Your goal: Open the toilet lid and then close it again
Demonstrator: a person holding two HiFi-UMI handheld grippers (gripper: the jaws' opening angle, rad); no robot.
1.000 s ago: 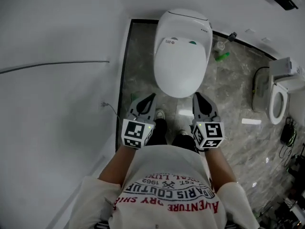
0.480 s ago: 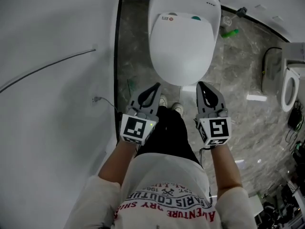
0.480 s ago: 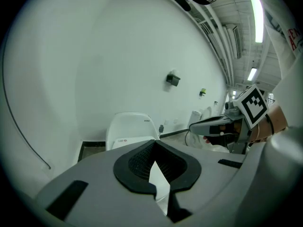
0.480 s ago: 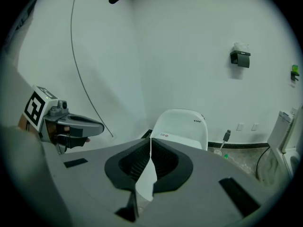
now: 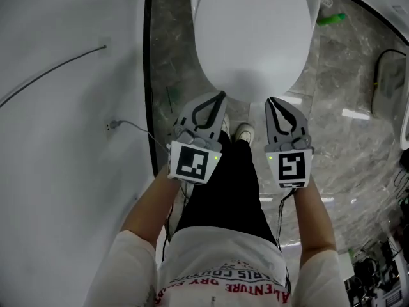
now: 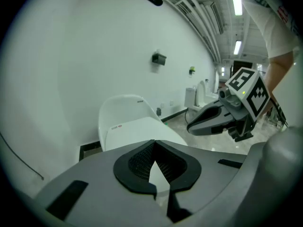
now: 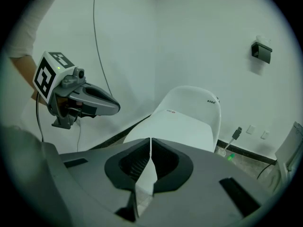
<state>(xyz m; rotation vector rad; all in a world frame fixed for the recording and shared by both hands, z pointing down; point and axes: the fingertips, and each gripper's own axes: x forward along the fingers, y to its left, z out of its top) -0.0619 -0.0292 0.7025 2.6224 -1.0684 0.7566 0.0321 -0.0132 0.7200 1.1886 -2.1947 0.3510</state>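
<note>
A white toilet with its lid (image 5: 249,37) down fills the top of the head view; the lid (image 6: 135,131) (image 7: 175,126) also lies ahead in both gripper views. My left gripper (image 5: 220,96) hovers just short of the lid's front edge on the left, jaws shut and empty. My right gripper (image 5: 271,101) hangs level with it at the front edge's right side, tips together, nothing held. Neither touches the lid. From the left gripper view the right gripper (image 6: 189,126) shows; the right gripper view shows the left gripper (image 7: 116,109).
A white wall (image 5: 64,139) with a thin cable (image 5: 51,72) runs close on the left. The person's white shoes (image 5: 243,132) stand on grey marble floor (image 5: 345,146) right before the bowl. A green object (image 5: 332,19) lies on the floor right of the toilet.
Both grippers have sunk and come nearer the front of the lid; the toilet looms larger and higher in the head view. The jaws stayed shut.
</note>
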